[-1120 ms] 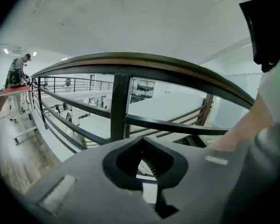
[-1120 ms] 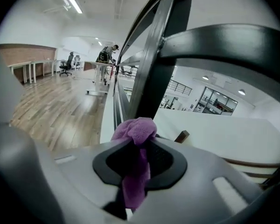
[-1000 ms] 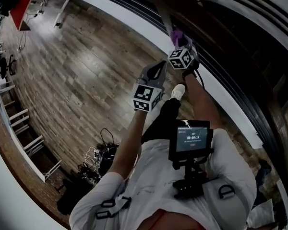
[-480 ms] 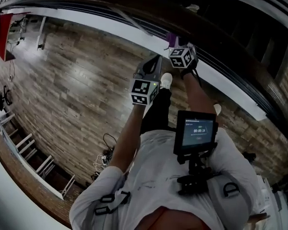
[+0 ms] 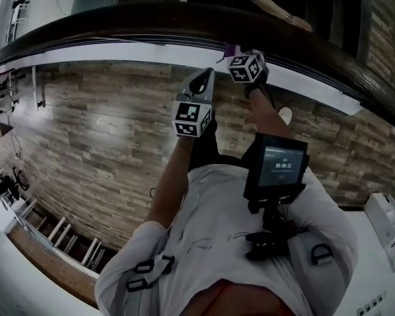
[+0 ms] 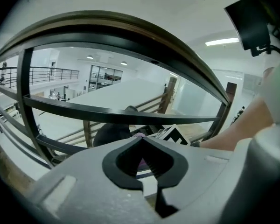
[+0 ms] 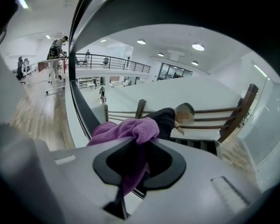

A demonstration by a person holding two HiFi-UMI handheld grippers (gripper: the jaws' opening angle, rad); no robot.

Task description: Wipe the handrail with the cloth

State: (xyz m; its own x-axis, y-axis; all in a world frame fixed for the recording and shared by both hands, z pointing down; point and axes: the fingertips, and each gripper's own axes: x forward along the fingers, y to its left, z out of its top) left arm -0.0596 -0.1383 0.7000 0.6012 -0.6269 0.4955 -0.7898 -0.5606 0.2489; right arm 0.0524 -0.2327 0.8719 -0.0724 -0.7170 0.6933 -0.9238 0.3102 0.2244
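Two grippers at the dark, curved handrail, one pinching fuzzy purple cloth.
We see the right gripper clamped on the cloth beside the rail, the left gripper closed and empty; whether cloth touches rail is unclear.

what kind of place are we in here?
Probably an upper landing or mezzanine in a large open building, beside a staircase: a dark handrail edges the wood-plank floor, stairs drop beyond it, and a railed balcony faces across.
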